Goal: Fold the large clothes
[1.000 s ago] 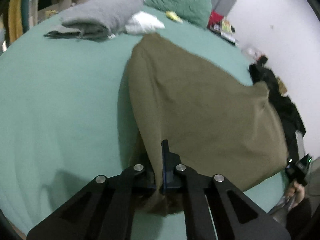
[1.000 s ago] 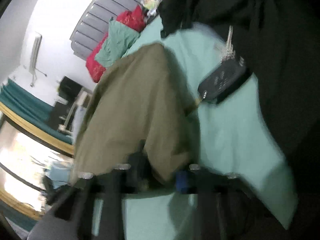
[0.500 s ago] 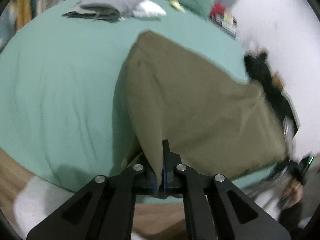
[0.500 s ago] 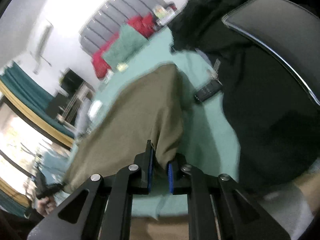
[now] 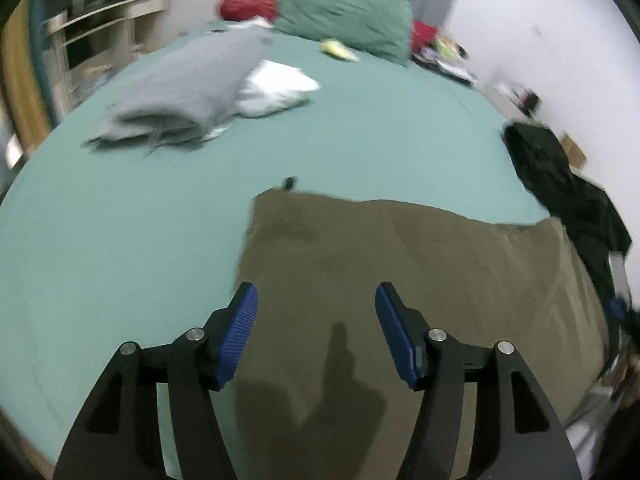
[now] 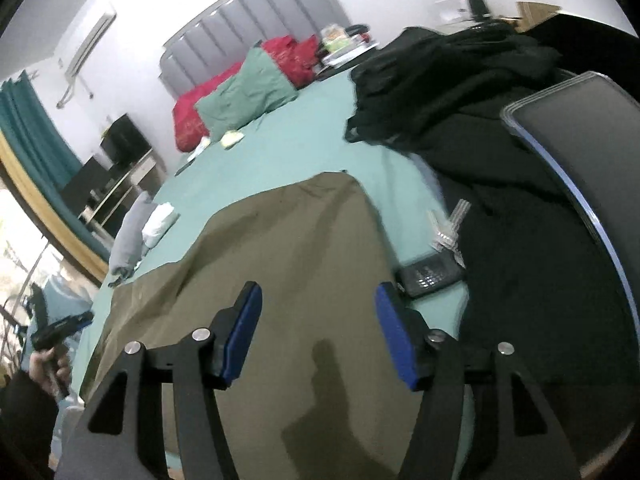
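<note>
An olive-green garment (image 5: 420, 272) lies flat on the teal bed sheet (image 5: 120, 240), near the bed's front edge. It also shows in the right wrist view (image 6: 288, 256). My left gripper (image 5: 316, 308) is open and empty, held above the garment's left part. My right gripper (image 6: 318, 306) is open and empty, held above the garment's right part. Both cast shadows on the cloth.
A folded grey cloth (image 5: 184, 92) and a white cloth (image 5: 276, 88) lie at the far left. Green (image 5: 344, 20) and red pillows lie at the headboard. Black clothes (image 6: 460, 80), a phone (image 6: 428, 276), keys and a chair back (image 6: 588, 152) are at the right.
Both grippers were shut on the garment's near edge; now both have opened and let it go. The garment now lies shorter, its far edge nearer to me.
</note>
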Motion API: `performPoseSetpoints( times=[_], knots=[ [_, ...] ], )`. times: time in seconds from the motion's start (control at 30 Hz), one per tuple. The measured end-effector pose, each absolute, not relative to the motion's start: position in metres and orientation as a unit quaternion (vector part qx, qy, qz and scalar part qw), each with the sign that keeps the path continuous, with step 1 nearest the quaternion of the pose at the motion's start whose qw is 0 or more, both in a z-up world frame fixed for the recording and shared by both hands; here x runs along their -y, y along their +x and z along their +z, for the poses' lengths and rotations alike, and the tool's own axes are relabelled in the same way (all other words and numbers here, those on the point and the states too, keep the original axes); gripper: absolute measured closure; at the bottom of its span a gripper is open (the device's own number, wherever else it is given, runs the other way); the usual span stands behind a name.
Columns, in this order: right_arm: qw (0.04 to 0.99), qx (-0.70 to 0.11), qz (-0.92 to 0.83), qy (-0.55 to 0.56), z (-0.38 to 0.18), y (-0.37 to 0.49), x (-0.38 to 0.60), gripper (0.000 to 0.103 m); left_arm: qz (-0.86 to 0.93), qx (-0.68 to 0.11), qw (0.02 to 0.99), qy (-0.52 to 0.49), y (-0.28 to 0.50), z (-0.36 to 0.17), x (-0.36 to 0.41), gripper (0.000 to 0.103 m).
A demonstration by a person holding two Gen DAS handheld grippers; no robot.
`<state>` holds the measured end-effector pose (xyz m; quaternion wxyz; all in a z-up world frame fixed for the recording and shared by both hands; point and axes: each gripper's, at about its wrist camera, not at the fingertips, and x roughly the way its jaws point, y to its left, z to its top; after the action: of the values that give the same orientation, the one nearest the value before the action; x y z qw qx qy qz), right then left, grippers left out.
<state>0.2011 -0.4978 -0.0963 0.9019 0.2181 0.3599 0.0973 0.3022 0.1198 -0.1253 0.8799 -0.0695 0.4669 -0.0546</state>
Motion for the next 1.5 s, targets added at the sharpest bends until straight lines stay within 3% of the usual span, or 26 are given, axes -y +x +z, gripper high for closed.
performPoseSetpoints(
  times=[0.13, 0.23, 0.3, 0.33, 0.37, 0.43, 0.5, 0.53, 0.73, 0.9, 1.0, 1.03, 1.07, 1.1, 1.13, 1.17, 1.3, 1.5],
  knots=[
    [0.897, -0.379, 0.137, 0.184, -0.1, 0.252, 0.489, 0.043, -0.059, -0.517, 0.853, -0.024, 0.344, -0.154, -0.121, 0.039],
    [0.883, -0.408, 0.151, 0.175, -0.115, 0.292, 0.49, 0.028, -0.079, -0.56, 0.824, -0.027, 0.363, -0.18, -0.122, 0.04],
    [0.874, -0.425, 0.156, 0.176, -0.125, 0.314, 0.487, 0.023, -0.096, -0.564, 0.82, -0.018, 0.365, -0.193, -0.117, 0.058],
    [0.867, -0.432, 0.168, 0.186, -0.132, 0.324, 0.487, 0.023, -0.096, -0.562, 0.821, -0.005, 0.362, -0.197, -0.115, 0.079],
    [0.86, -0.437, 0.177, 0.197, -0.138, 0.332, 0.487, 0.023, -0.097, -0.552, 0.828, 0.007, 0.361, -0.198, -0.113, 0.092],
    [0.851, -0.449, 0.169, 0.214, -0.154, 0.344, 0.487, 0.023, -0.09, -0.522, 0.848, 0.011, 0.358, -0.19, -0.113, 0.099],
    [0.85, -0.449, 0.168, 0.219, -0.163, 0.348, 0.485, 0.057, -0.073, -0.485, 0.871, 0.011, 0.357, -0.173, -0.114, 0.1],
    [0.857, -0.448, 0.152, 0.204, -0.163, 0.349, 0.482, 0.101, -0.067, -0.471, 0.88, 0.008, 0.357, -0.167, -0.116, 0.1],
    [0.898, -0.385, 0.12, 0.178, -0.125, 0.346, 0.488, 0.1, -0.051, -0.433, 0.9, -0.01, 0.385, -0.136, -0.109, 0.099],
    [0.897, -0.42, 0.079, 0.114, -0.143, 0.357, 0.478, 0.1, -0.012, -0.511, 0.86, -0.005, 0.413, -0.176, -0.096, 0.089],
    [0.892, -0.441, 0.034, 0.1, -0.146, 0.347, 0.478, 0.091, -0.002, -0.493, 0.87, -0.016, 0.397, -0.165, -0.091, 0.069],
    [0.9, -0.427, 0.013, 0.085, -0.133, 0.337, 0.477, 0.078, 0.002, -0.484, 0.875, -0.014, 0.389, -0.158, -0.087, 0.061],
    [0.908, -0.412, 0.007, 0.07, -0.122, 0.327, 0.473, 0.052, 0.008, -0.474, 0.881, -0.01, 0.38, -0.151, -0.083, 0.06],
    [0.918, -0.392, 0.008, 0.06, -0.109, 0.315, 0.469, 0.036, 0.013, -0.46, 0.888, -0.005, 0.368, -0.14, -0.075, 0.059],
    [0.929, -0.364, 0.013, 0.058, -0.092, 0.299, 0.463, 0.014, 0.01, -0.451, 0.892, -0.005, 0.359, -0.132, -0.069, 0.058],
    [0.937, -0.344, 0.023, 0.06, -0.08, 0.286, 0.455, 0.01, 0.0, -0.442, 0.897, -0.006, 0.347, -0.125, -0.062, 0.057],
    [0.936, -0.315, 0.137, 0.075, -0.055, 0.244, 0.4, 0.01, -0.05, -0.416, 0.907, -0.027, 0.3, -0.105, -0.021, 0.057],
    [0.889, -0.409, 0.204, -0.004, -0.111, 0.204, 0.299, 0.01, -0.13, -0.43, 0.893, -0.01, 0.243, -0.129, 0.049, 0.057]
  ],
)
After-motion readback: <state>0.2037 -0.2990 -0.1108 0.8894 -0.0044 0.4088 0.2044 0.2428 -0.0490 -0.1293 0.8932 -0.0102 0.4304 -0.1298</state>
